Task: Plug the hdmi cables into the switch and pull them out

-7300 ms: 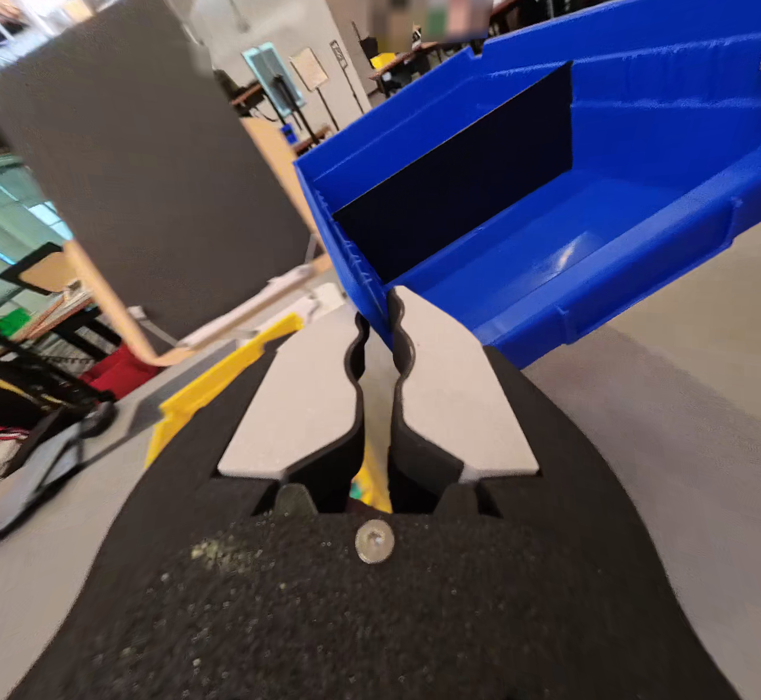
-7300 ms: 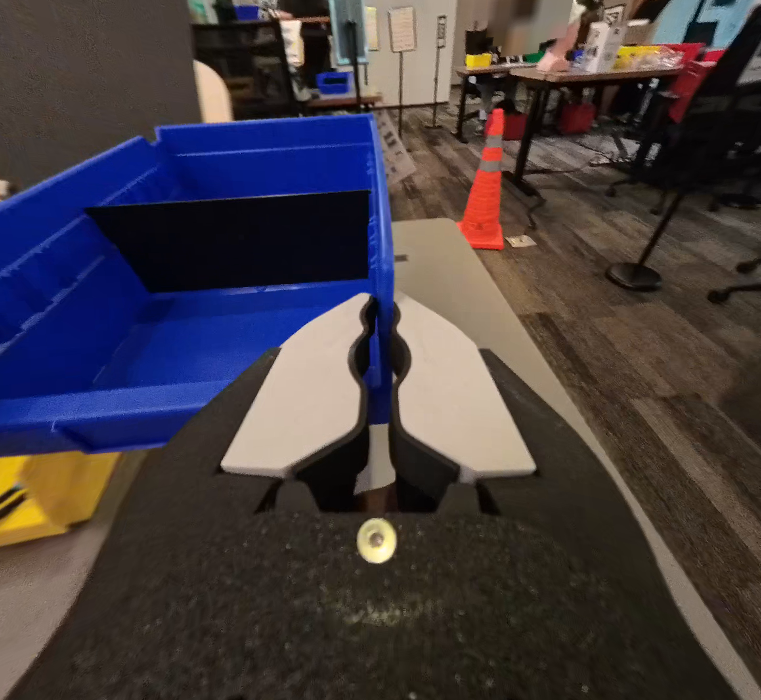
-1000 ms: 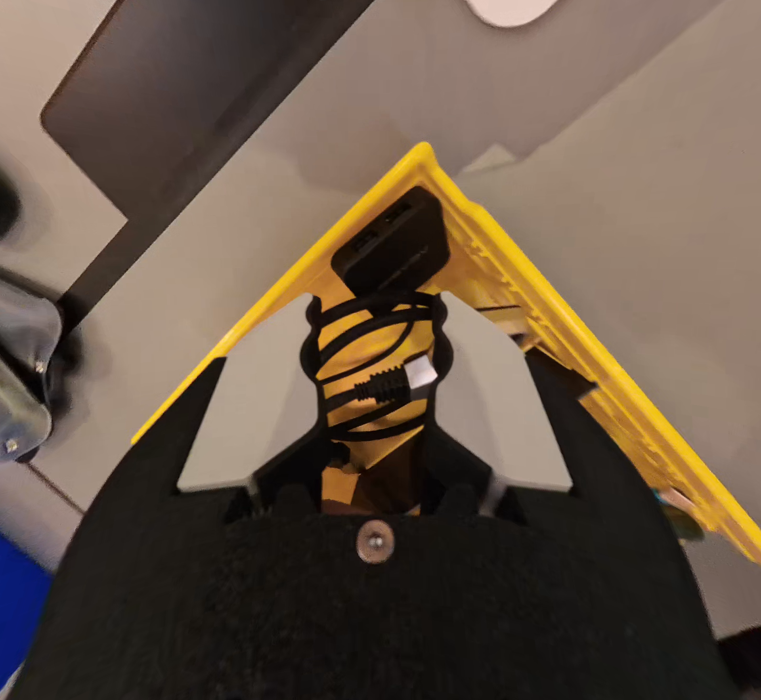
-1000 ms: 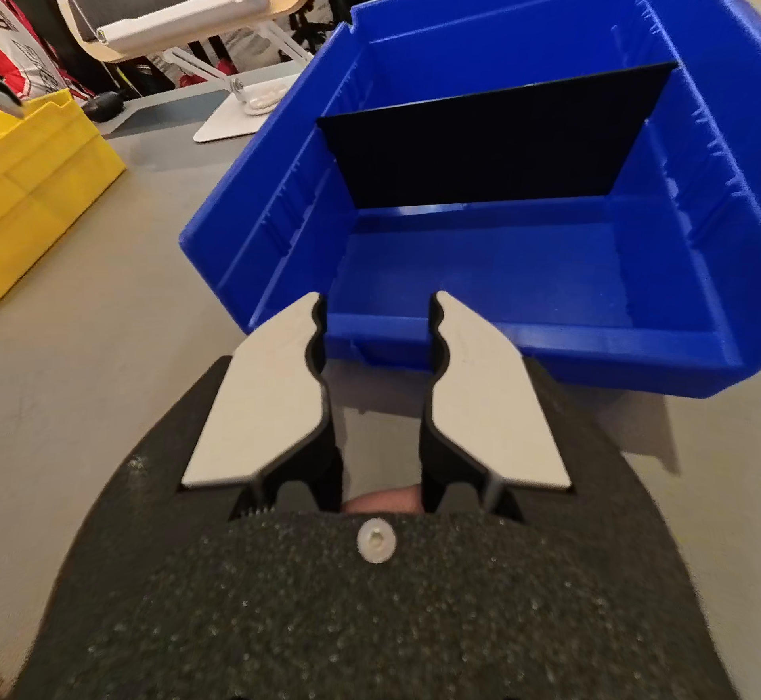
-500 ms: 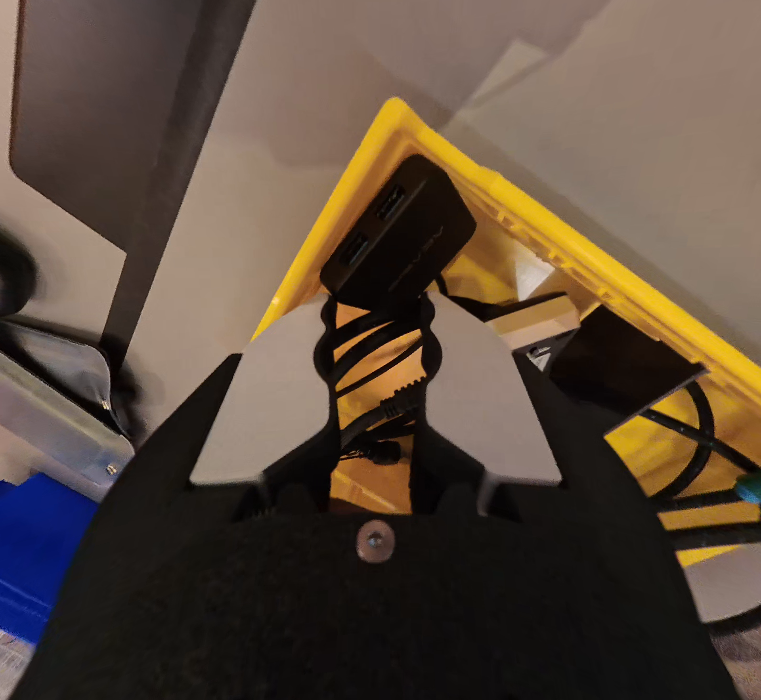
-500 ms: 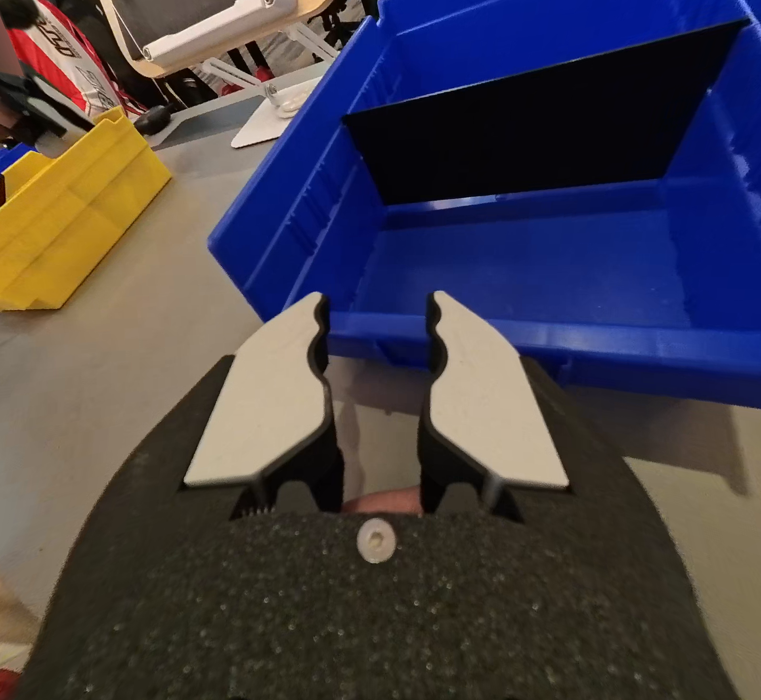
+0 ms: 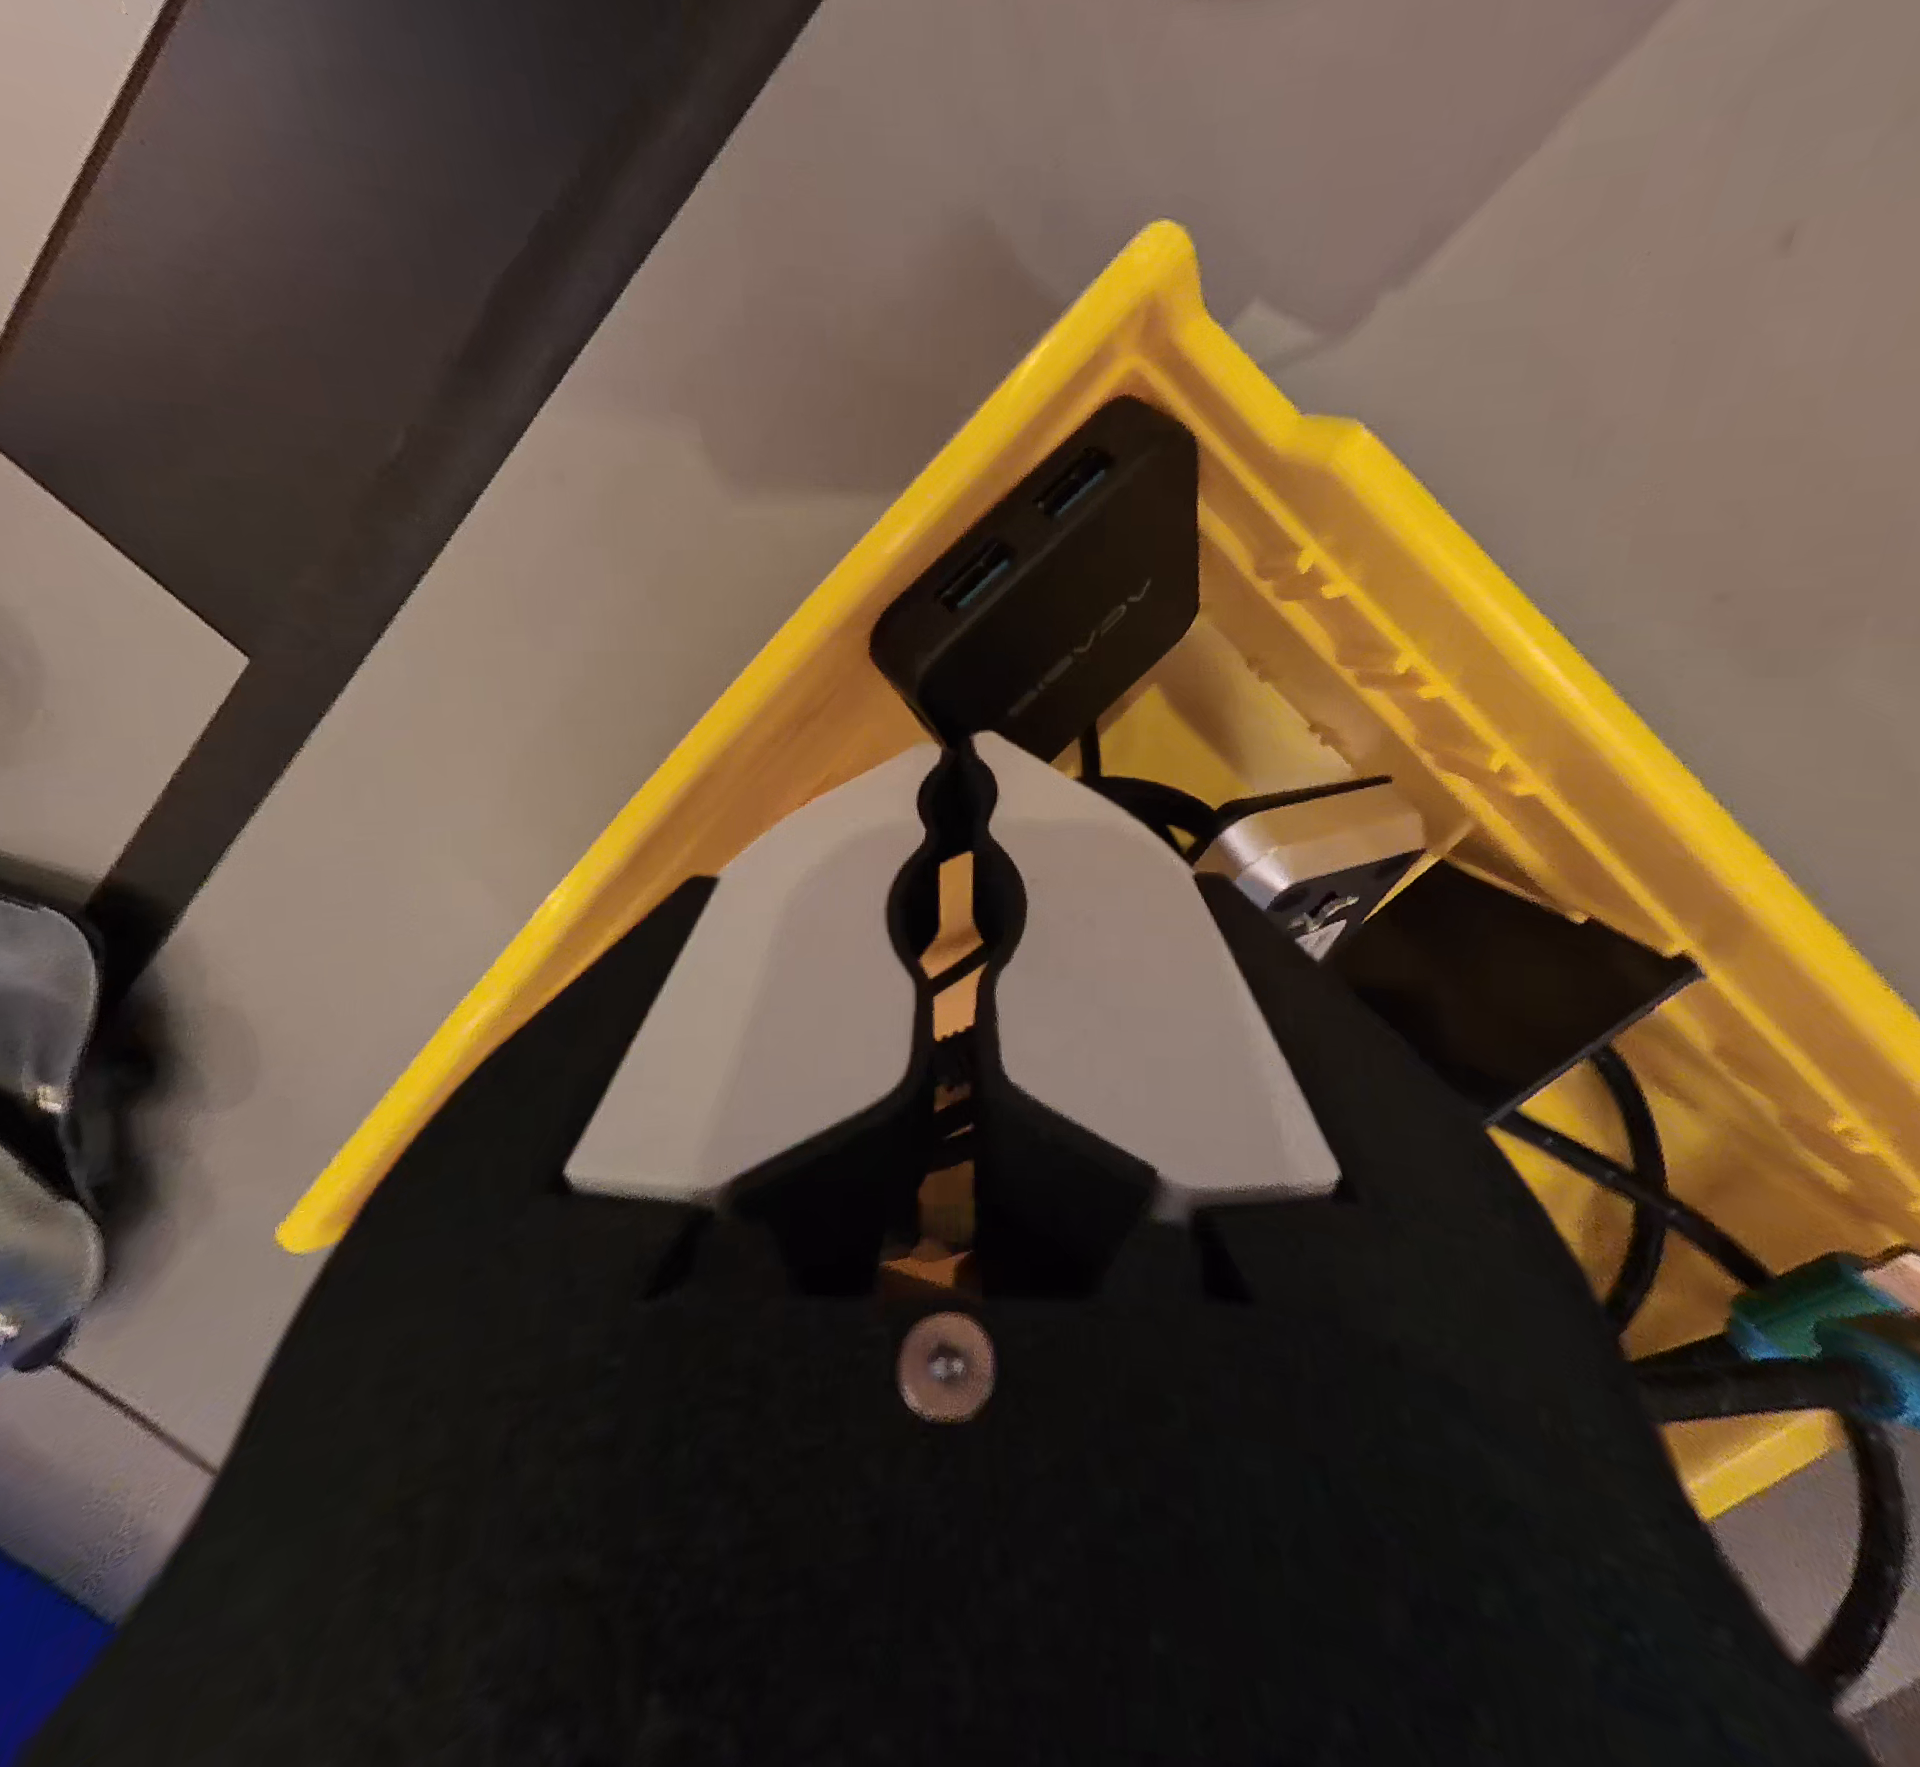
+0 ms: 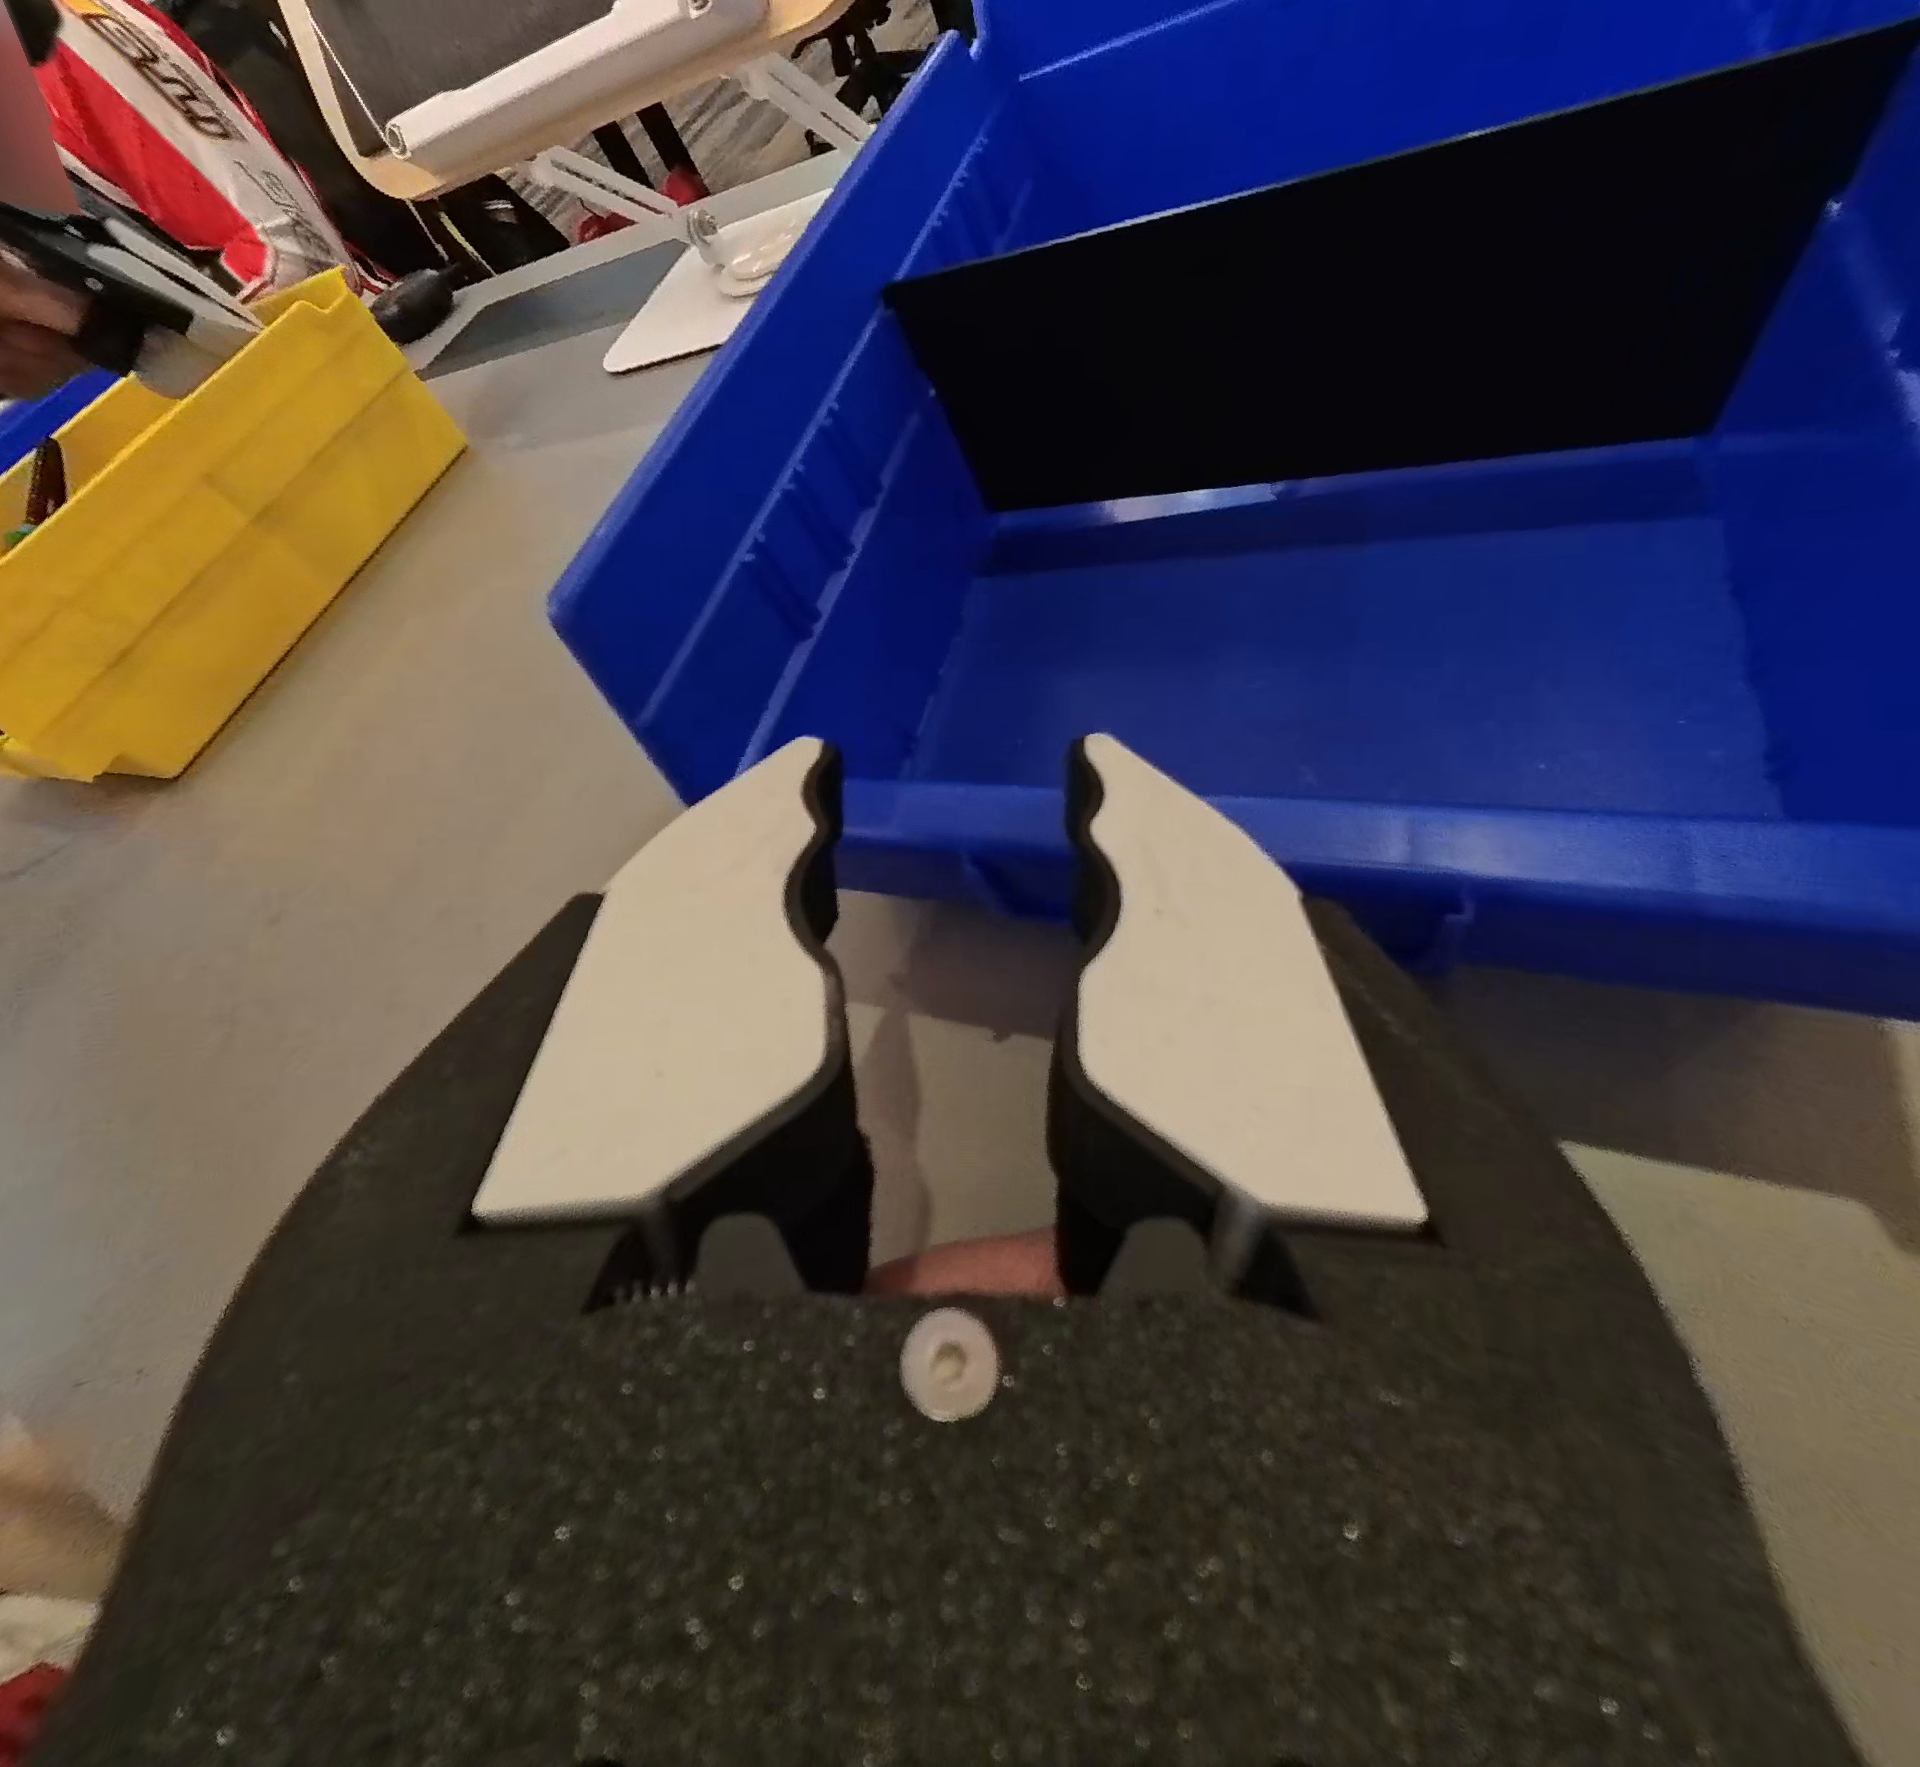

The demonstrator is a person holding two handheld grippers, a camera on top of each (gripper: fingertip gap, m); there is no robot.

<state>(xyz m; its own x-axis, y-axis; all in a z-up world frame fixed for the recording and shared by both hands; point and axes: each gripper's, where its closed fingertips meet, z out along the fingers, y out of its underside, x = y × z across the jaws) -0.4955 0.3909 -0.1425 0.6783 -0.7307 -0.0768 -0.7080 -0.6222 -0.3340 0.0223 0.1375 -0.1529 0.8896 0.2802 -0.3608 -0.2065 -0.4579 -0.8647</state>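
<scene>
A black switch (image 7: 1049, 574) with two blue ports lies in the far corner of a yellow bin (image 7: 727, 782). My left gripper (image 7: 961, 761) is shut, its tips pinched at the switch's near corner. Black cables (image 7: 1621, 1156), a silver plug (image 7: 1309, 834) and a green-blue connector (image 7: 1808, 1322) lie in the bin to the right. My right gripper (image 8: 951, 772) is open and empty above the table, just before the front lip of a blue bin (image 8: 1351, 844). In the right wrist view the yellow bin (image 8: 208, 554) shows far left, with the left gripper (image 8: 125, 315) over it.
The blue bin holds a black divider (image 8: 1403, 315), with nothing in its front part. A dark mat (image 7: 416, 159) and a white stand base (image 8: 707, 304) lie on the grey table beyond the bins. A black panel (image 7: 1507, 1000) stands inside the yellow bin. The tips of one gripper are about 60 cm away from the tips of the other.
My left gripper has closed from open onto the switch's near corner. My right gripper has drifted a little to the right along the blue bin and stayed open.
</scene>
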